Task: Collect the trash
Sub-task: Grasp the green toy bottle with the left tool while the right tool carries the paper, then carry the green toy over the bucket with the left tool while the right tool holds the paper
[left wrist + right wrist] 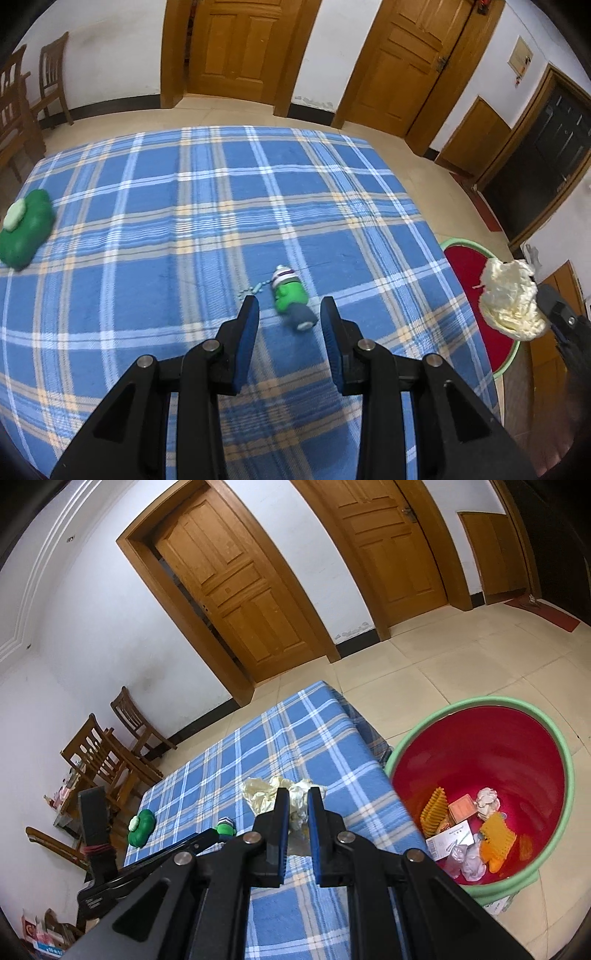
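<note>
A small green bottle (290,295) with a grey cap lies on its side on the blue plaid tablecloth (166,206). My left gripper (290,308) hovers open just in front of it, one finger on each side of the cap end. A trail of small pale beads (255,288) lies beside the bottle. My right gripper (298,794) is shut on a crumpled cream wad (264,790). From the left wrist view, that wad (511,299) hangs in the air at the table's right edge, over the red bin (469,269).
The red bin (517,738) with a green rim stands on the tiled floor right of the table and holds several scraps. A green plush object (26,232) rests at the table's left edge. Wooden chairs (107,760) stand beyond the table, with doors (236,44) behind.
</note>
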Demonstrator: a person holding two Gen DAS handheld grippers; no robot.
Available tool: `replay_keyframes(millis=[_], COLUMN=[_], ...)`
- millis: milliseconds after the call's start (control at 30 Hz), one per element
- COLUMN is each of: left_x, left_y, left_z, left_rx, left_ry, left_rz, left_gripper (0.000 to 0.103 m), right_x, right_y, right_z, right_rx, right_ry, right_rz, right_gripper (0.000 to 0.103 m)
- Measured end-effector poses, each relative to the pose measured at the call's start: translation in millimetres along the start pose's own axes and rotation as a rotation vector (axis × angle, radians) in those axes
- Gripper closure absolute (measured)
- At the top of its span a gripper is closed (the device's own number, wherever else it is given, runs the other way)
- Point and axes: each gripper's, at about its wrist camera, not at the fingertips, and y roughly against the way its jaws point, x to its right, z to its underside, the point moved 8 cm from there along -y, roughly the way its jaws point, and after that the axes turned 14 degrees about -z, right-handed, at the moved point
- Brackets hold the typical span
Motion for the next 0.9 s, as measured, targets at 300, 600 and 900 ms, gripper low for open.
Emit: replay_keyframes(millis=[300,600,900], left_x=[5.1,8.0,10.1], left_y=[-15.4,-22.9,-19.9], left_z=[-0.2,0.6,-0.6], left_rx=[-0.016,-0.009,0.013], left_ry=[-0.016,-0.024,-0.026], left_rz=[-0.005,-0.010,0.004], left_gripper=[0.069,0.074,0.077], right_x=[10.9,18.0,19.2], right_y=[12.6,18.5,28.2], right_z=[-1.8,-2.0,-5.1], right_rx=[0.021,0.030,0.050], right_ry=[-0.022,-0.039,-0.042], right_rz=[0.002,0.007,0.015], right_gripper=[0.091,0.091,0.091])
